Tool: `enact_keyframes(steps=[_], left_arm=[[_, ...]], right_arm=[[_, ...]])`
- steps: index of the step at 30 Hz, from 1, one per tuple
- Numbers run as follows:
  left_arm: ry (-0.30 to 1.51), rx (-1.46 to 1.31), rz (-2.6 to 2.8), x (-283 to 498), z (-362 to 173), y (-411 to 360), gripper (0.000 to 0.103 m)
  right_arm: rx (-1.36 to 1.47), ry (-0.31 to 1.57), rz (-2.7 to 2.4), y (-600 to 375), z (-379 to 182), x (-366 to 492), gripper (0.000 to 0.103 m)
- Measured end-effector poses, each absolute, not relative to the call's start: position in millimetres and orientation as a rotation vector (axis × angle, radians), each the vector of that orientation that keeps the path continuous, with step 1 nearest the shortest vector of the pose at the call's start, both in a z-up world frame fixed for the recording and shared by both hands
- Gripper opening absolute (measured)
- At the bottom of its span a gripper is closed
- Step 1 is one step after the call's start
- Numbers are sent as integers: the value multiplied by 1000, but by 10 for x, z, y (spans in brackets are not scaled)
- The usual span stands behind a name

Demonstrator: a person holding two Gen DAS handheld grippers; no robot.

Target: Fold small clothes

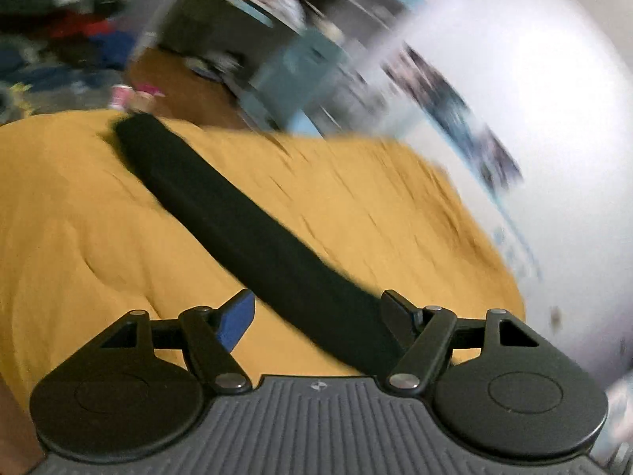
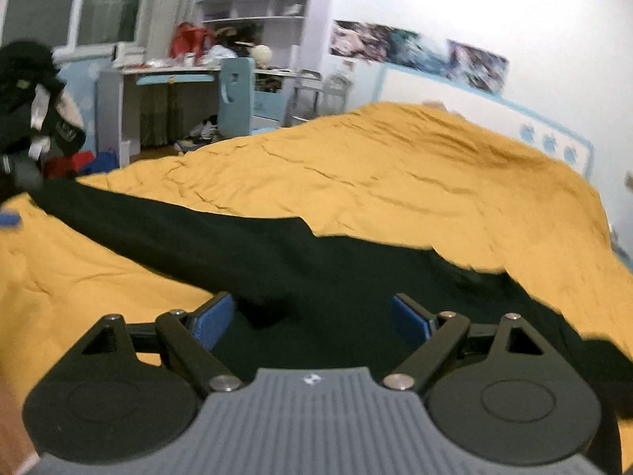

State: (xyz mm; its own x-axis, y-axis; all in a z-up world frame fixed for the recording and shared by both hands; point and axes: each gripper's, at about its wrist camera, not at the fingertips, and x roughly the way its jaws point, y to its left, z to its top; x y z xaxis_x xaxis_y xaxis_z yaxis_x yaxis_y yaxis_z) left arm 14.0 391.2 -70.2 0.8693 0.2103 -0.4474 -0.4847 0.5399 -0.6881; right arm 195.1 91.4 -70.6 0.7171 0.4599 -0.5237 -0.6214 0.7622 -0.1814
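A: Left wrist view, blurred; left gripper (image 1: 318,310) jaws wide, nothing pinched; black garment (image 1: 253,233) lies as a long strip across the yellow bedcover (image 1: 71,213), its near end under the right finger.

B: Right wrist view; right gripper (image 2: 312,316) likewise wide, empty, hovering over the garment's broad end (image 2: 316,277).

A: Risk, as I judge it: pads bite bedcover along with cloth; fold then drags the cover.

B: Or one layer only; strip slides askew.
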Motion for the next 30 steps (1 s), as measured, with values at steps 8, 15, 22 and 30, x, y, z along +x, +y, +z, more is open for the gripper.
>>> enact_keyframes(steps=[8, 15, 22, 30], left_arm=[[198, -1044, 665, 178, -1194, 4965, 78], [91, -1134, 632, 266, -1484, 5273, 62], [48, -1114, 678, 225, -1625, 5331, 9], [14, -1042, 582, 458, -1092, 5230, 8]], right_arm=[[-395, 585, 689, 1604, -1130, 2295, 83], [-398, 611, 755, 1824, -1272, 2255, 83], [-404, 633, 752, 1812, -1259, 2169, 83], [-380, 651, 697, 1394, -1158, 2204, 83]])
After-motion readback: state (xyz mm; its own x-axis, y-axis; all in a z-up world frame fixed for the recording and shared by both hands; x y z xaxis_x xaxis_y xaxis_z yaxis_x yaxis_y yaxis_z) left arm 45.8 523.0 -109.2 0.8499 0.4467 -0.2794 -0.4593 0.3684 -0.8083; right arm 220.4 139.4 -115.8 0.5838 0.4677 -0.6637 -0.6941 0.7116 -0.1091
